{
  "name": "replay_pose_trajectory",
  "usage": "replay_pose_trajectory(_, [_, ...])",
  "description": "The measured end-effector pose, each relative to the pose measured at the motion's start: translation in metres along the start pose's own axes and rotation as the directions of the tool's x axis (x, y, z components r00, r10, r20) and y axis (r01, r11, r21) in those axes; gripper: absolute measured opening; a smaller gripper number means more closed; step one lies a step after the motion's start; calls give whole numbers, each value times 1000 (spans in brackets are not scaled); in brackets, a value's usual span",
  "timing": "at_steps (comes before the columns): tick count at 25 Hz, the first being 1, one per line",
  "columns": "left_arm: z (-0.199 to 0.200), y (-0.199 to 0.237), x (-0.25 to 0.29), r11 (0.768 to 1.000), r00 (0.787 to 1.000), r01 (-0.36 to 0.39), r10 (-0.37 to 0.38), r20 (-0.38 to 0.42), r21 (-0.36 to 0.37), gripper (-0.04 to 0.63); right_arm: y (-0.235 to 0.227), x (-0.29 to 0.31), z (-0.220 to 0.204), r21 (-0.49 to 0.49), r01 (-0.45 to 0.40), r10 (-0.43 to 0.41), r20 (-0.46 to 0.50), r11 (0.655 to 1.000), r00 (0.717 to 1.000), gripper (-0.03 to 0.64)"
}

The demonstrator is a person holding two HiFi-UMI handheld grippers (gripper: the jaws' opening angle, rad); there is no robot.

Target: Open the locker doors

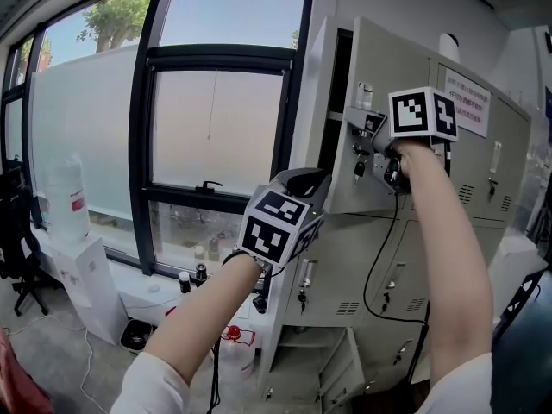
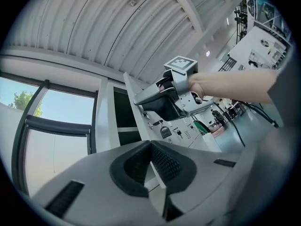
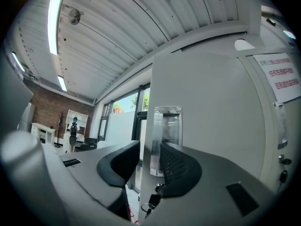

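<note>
Left tool (image 2: 151, 148) has its jaws drawn nearly together, with the thin pale edge of the middle door (image 1: 341, 248) pinched between the pads. The right tool (image 3: 149, 158) stands with its jaws apart, one either side of the free edge of the top door (image 1: 384, 59), and its right pad lies just beside that door's clear handle (image 3: 167, 135). Both doors belong to the grey lockers (image 1: 509, 153) next to the window (image 1: 216, 119). The top door is swung well out and the compartment behind it is dark, so its contents cannot be made out. The bottom door (image 1: 341, 369) also hangs open, and what is inside there cannot be told either. Only the head view shows both arms together, the printed notice (image 1: 470, 102) on a neighbouring door and the water cooler (image 1: 69, 231) by the window. The right gripper view alone shows a key (image 3: 153, 200) hanging under the handle, and, away from the lockers, a brick wall (image 3: 42, 107) and a person (image 3: 73, 128) standing far off. The left gripper view looks up at the other tool and its arm (image 2: 235, 84) against the top door.
</note>
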State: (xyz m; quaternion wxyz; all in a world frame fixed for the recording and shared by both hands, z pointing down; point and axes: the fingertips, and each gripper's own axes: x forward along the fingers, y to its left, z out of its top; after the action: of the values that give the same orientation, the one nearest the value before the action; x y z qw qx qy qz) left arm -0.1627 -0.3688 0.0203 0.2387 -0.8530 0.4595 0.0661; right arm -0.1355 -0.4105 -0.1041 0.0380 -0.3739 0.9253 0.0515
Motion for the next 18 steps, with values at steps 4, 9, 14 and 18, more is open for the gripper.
replay_pose_trajectory(4, [6,-20,-3,999,999,35,-35,8,17,20,3,-33,3,-1,16,-16,0,1000,1000,106])
replay_pose_trajectory(9, [12,-51,-8,996,995,94,-94,21,-7,20,1,-79,7,41,27,-28,19,999,999,103])
replay_pose_trajectory(14, [18,-91,-10,989,988,147,-145,47,-34,20,-12,-127,11,52,65,-67,53,997,996,112])
replay_pose_trajectory(18, [19,-93,-15,982,982,178,-173,73,-66,20,-10,-138,13,22,141,-142,48,990,989,112])
